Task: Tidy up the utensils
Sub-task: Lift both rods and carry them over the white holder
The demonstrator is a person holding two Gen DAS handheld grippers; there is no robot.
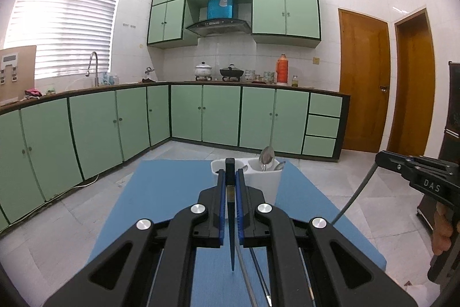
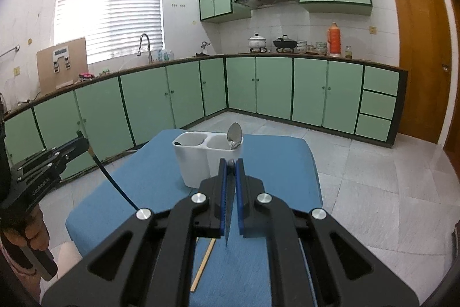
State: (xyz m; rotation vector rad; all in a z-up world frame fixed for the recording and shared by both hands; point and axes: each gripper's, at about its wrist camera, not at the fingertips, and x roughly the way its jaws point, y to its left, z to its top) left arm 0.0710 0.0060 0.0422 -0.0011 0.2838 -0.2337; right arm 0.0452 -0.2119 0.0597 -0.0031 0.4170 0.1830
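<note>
Spoons already stand in the right-hand compartment of the white holder (image 1: 253, 177) in your left wrist view, so part of the sorting is done. Your left tongs (image 1: 231, 180) are closed on a dark chopstick (image 1: 231, 220), gripped near its blunt top end with the thin tip hanging down above the blue table (image 1: 161, 192). The holder sits just beyond the tips of these tongs, toward the far edge of the table, so the chopstick is clear of it and not yet over either compartment. More slim utensils lie on the table below the tongs; what they are I cannot tell.

Your right wrist view shows the right tongs (image 2: 231, 174) closed too, on a metal utensil (image 2: 228, 220) whose rounded end pokes up between the tips and whose narrow end points down at the table; whether it is a knife or a spoon handle I cannot say. The holder lies just ahead and slightly left, with a spoon (image 2: 234, 134) leaning in its right compartment. A wooden chopstick (image 2: 204, 266) lies flat on the table beneath, so by my judgement you have both held pieces to drop in and at least this one left to collect.
</note>
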